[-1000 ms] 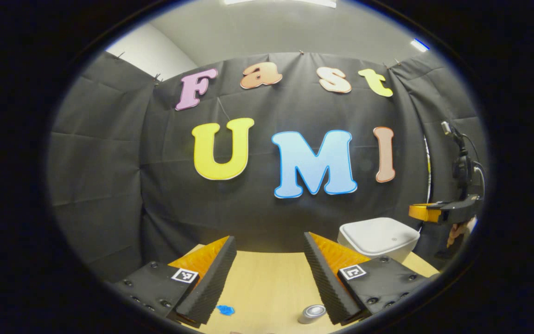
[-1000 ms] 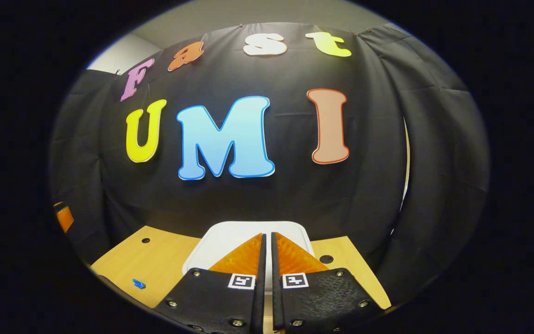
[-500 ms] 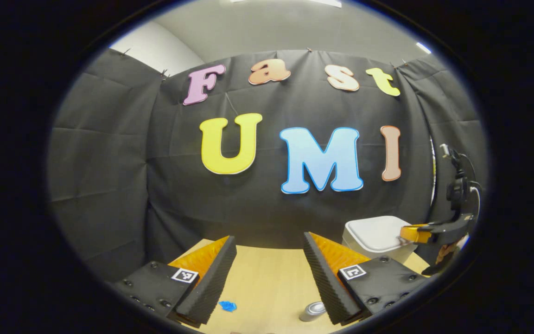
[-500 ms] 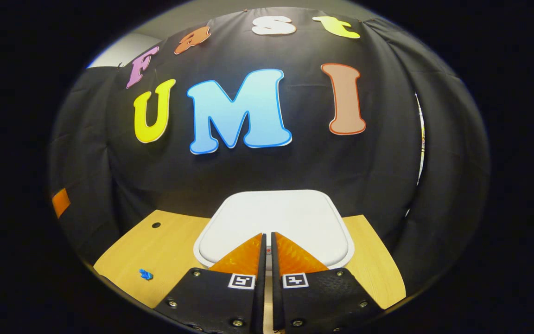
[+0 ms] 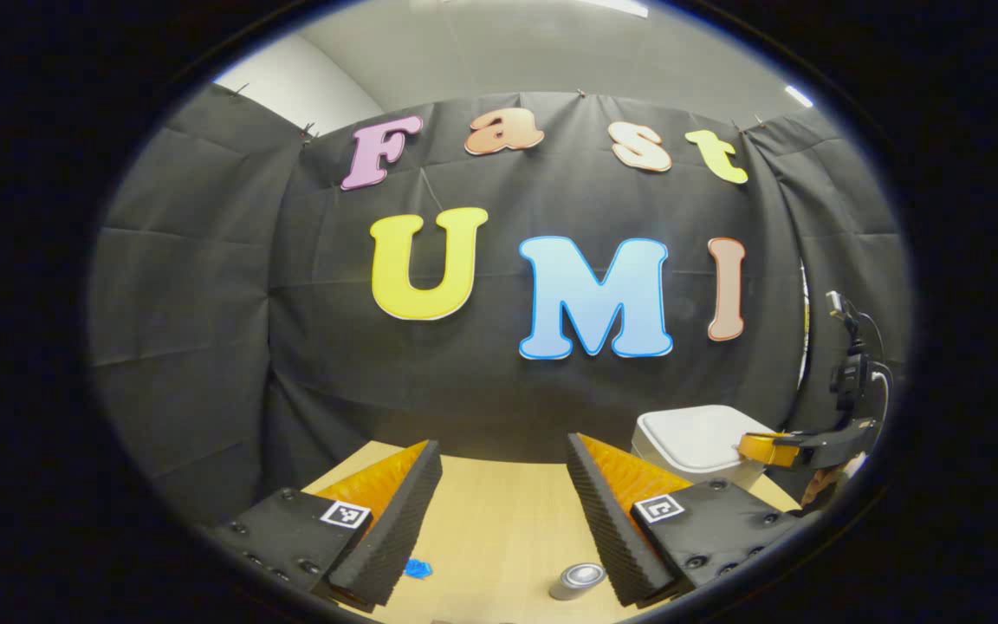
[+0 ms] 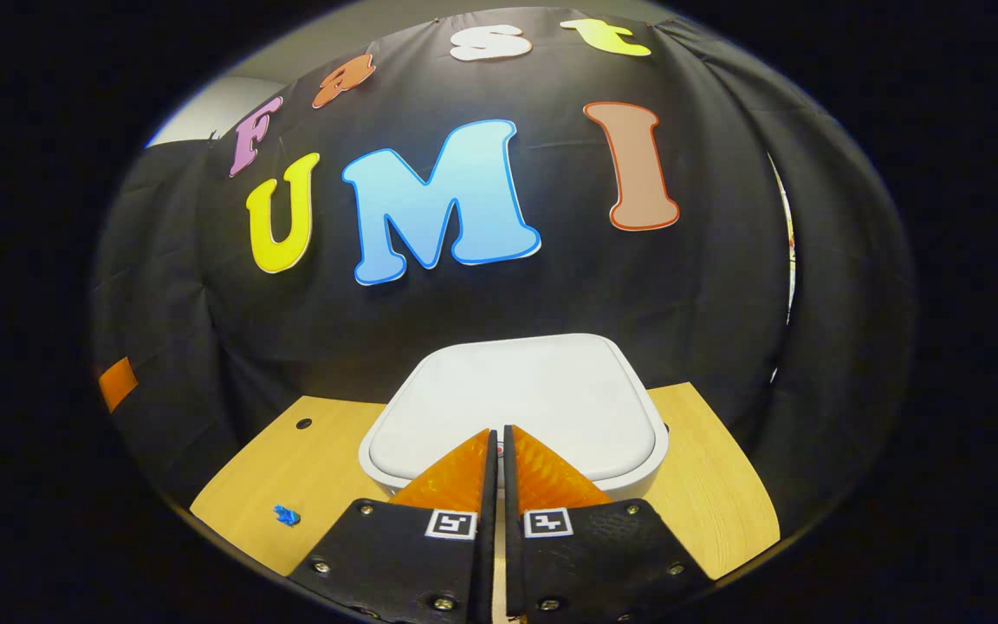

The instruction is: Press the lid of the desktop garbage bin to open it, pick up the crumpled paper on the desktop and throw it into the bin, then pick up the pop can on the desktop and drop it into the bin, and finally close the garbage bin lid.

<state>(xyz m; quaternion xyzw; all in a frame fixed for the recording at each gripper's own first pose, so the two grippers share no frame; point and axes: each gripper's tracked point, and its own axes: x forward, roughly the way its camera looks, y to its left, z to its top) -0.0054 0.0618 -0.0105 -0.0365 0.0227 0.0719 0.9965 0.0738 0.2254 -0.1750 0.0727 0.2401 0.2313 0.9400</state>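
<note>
Lid, white rounded plastic, of desktop bin (image 6: pixel 512 403) lies shut just under and ahead of right gripper (image 6: pixel 496 438), jaws pressed together; left gripper (image 5: pixel 499 472), jaws spread and empty, sits well apart over wooden counter (image 5: pixel 499 520).

Black creased cloth (image 5: pixel 204 329) walled the booth on all sides, pinned along its top edge. Above it rose a pale wall (image 5: pixel 291 82) and a grey ceiling with strip lights (image 5: pixel 798 95). A light wooden counter (image 6: pixel 707 494) stood below.
</note>
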